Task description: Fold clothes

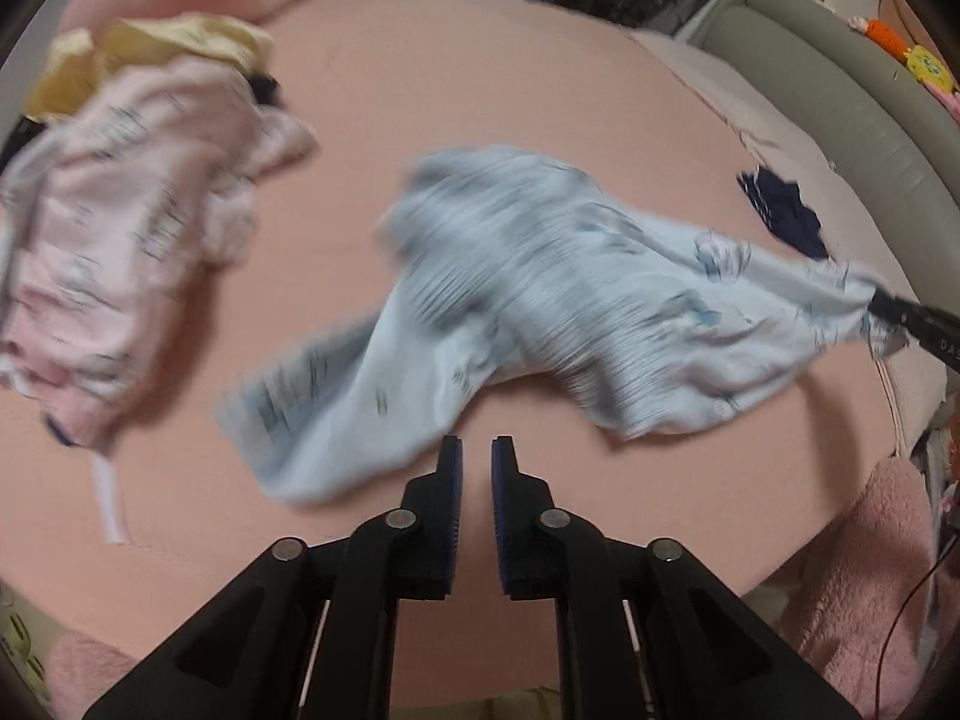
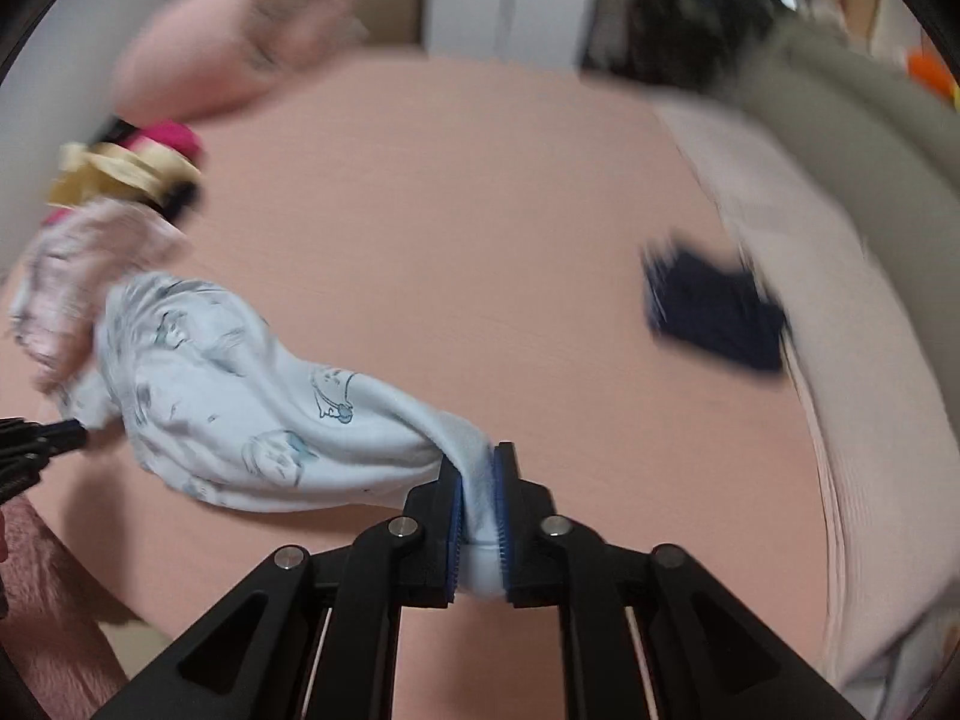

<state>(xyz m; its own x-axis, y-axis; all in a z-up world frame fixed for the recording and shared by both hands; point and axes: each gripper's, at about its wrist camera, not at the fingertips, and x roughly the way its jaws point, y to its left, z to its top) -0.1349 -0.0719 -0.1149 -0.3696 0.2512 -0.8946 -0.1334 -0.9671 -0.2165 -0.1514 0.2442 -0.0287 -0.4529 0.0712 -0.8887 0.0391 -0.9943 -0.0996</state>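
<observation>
Your right gripper (image 2: 478, 498) pinches the pale-blue printed cotton garment (image 2: 240, 396) to spread it; your left gripper (image 1: 477, 474) is empty, slightly parted.

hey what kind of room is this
Probably a bedroom. A wide bed under a pink sheet fills the view, with a pink pillow at its far end and loose clothes heaped on it.

2 steep close views, seemingly shared bed (image 1: 480, 60)
</observation>
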